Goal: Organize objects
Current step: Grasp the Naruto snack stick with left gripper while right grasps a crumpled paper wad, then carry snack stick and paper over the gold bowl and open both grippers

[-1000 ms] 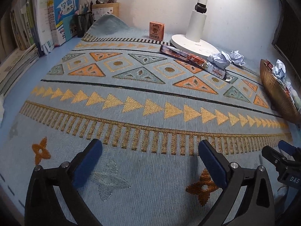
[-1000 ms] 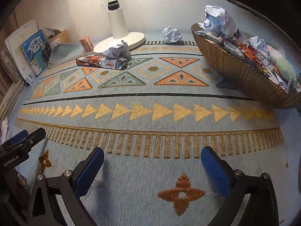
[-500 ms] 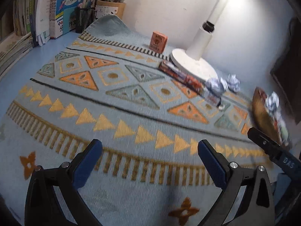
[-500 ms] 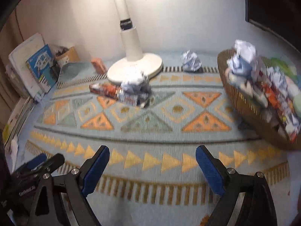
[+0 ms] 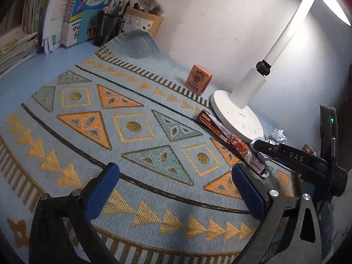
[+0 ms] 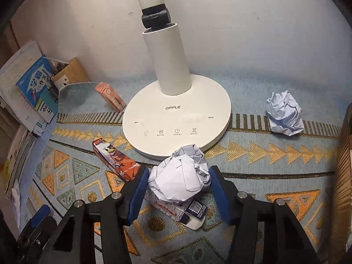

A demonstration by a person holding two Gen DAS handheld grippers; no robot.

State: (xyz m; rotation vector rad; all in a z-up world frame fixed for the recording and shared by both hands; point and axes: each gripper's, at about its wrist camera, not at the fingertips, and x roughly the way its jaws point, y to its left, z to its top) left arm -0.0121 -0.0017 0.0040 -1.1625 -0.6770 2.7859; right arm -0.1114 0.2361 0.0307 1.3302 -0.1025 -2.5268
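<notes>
We see the left gripper [image 5: 176, 189] hanging over bare patterned cloth [image 5: 132, 127], jaws wide apart and holding nothing; open room runs left toward the books [image 5: 72, 11] at the surface's back-left edge. An orange box [image 5: 198, 81] stands near the wall, well apart from it.

Right wrist view: the right gripper [image 6: 178, 189] has its jaws part-open around a crumpled paper ball [image 6: 179, 176]. The left pad looks to touch the paper; the right shows a slim gap, so we cannot tell if it grips. The ball sits on a long printed carton [image 6: 118, 162], just beside the lamp base [image 6: 176, 118].

Only this view shows the second paper ball [image 6: 283, 114] clearly, and a basket rim [image 6: 344, 154] at the right edge.

Count: paper balls two, cartons one, orange boxes one, lamps one.
</notes>
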